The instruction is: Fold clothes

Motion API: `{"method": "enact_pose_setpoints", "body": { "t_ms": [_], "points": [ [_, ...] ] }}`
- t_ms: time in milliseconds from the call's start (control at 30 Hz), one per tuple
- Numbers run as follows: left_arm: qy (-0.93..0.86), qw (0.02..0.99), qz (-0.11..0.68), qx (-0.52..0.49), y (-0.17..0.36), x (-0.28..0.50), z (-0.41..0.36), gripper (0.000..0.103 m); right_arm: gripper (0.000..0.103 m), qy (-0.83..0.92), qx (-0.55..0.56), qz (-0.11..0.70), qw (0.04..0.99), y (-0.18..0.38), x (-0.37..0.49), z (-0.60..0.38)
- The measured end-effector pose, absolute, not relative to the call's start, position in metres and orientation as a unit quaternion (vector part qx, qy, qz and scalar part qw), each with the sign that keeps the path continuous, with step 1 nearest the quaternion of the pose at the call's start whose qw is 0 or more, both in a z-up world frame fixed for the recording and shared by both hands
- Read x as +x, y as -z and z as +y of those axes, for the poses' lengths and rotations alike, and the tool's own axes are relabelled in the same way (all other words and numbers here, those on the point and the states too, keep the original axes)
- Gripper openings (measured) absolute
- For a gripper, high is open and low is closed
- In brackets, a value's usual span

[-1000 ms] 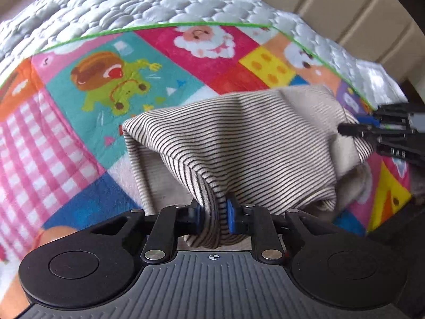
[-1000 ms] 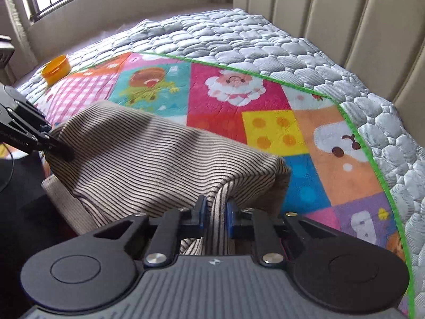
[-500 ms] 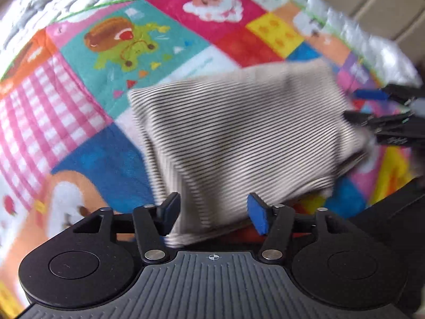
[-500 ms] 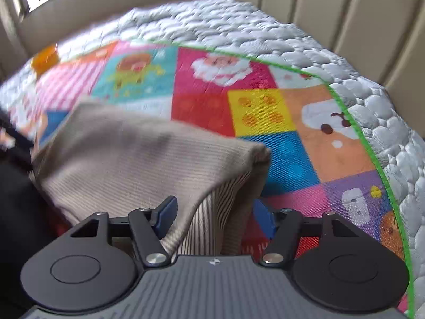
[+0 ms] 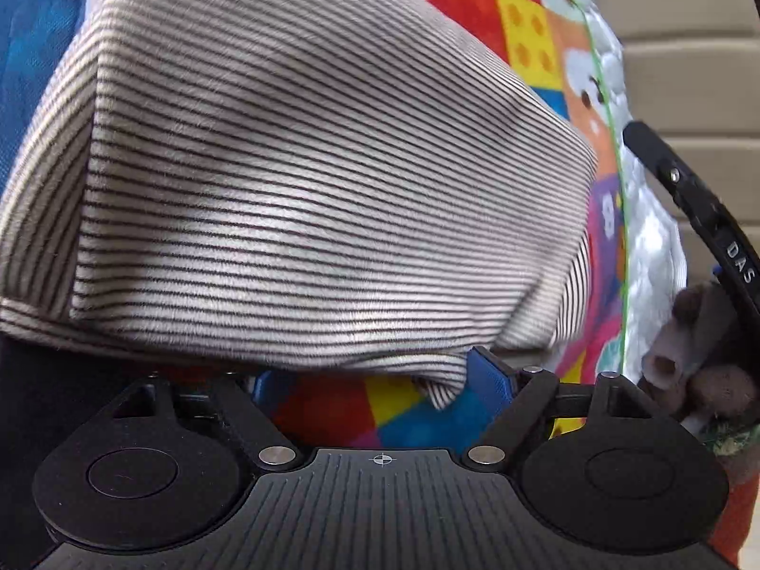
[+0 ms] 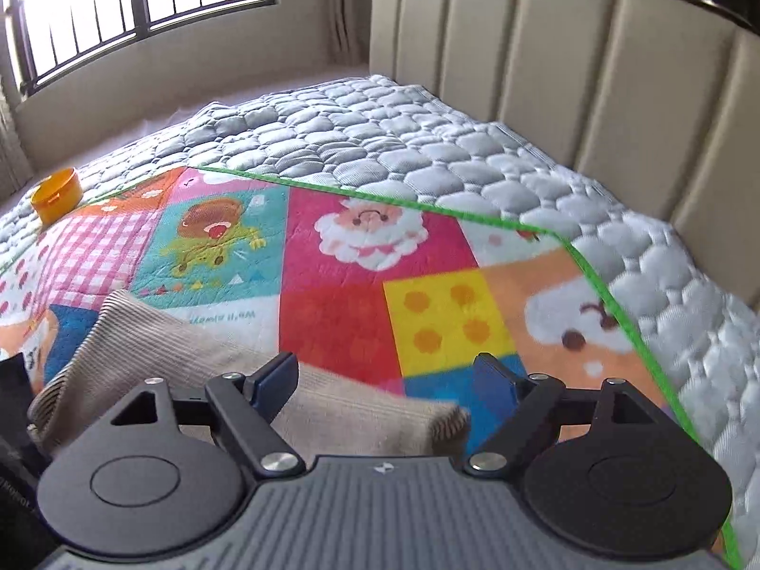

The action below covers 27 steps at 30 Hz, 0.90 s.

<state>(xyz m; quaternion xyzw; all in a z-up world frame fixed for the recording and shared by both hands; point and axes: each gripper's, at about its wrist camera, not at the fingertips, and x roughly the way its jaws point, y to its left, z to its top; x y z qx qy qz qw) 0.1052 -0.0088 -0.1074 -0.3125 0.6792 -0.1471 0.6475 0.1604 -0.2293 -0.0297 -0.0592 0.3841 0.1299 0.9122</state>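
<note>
Left-wrist view: striped garment (image 5: 304, 180) fills most of the frame, lying folded on the patchwork play mat (image 5: 532, 33); its near hem droops at lower centre, just above the left gripper (image 5: 380, 387). Jaws stand apart, having just been opening; a corner of the hem hangs between them, but the pads do not press on it. The right-hand blue pad (image 5: 489, 375) shows clearly; the left-hand one is mostly hidden by cloth.

Right-wrist view: right gripper (image 6: 394, 380) at lower centre, jaws likewise apart and just opened. The garment (image 6: 156, 346) lies at lower left on the mat (image 6: 361, 285), part of it betw. the jaws, not clamped. Quilted bed cover (image 6: 361, 133) and padded headboard (image 6: 570, 47) fill the upper frame; an orange cup (image 6: 54, 194) sits at far left, well apart from the garment.

Progress (judged): at least one fold looks done and the cloth set down, both jaws off it. Whether a further fold, smoothing or other clothes remain cannot be told; edges at lower left look uneven.
</note>
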Motion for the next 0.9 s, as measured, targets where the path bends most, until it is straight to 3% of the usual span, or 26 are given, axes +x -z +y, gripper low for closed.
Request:
{"method": "enact_pose_setpoints", "body": {
  "t_ms": [33,100,133,233,500,633,900],
  "points": [
    [0.146,0.651,0.675,-0.314,0.108,0.105,-0.008,0.081,0.081,-0.126,-0.073,0.382,0.913,0.036,0.168,-0.226],
    [0.141,0.666,0.667,-0.302,0.105,0.107,-0.007,0.064,0.081,-0.112,-0.100,0.390,0.908,0.054,0.182,-0.223],
    [0.140,0.682,0.658,-0.287,0.102,0.113,-0.004,0.049,0.079,-0.106,-0.113,0.396,0.905,0.063,0.188,-0.223],
    [0.139,0.708,0.640,-0.265,0.098,0.133,0.006,0.037,0.075,-0.097,-0.116,0.420,0.895,0.087,0.193,-0.230],
    [0.162,0.807,0.549,-0.142,0.079,0.228,0.013,0.038,0.075,-0.107,-0.112,0.443,0.883,0.101,0.168,-0.238],
    [0.142,0.859,0.484,-0.084,0.066,0.266,0.015,0.052,0.072,-0.153,-0.123,0.452,0.870,0.100,0.152,-0.213],
    [0.125,0.853,0.505,-0.038,0.076,0.243,0.042,0.062,0.077,-0.176,-0.118,0.449,0.868,0.091,0.139,-0.200]
  ]
}}
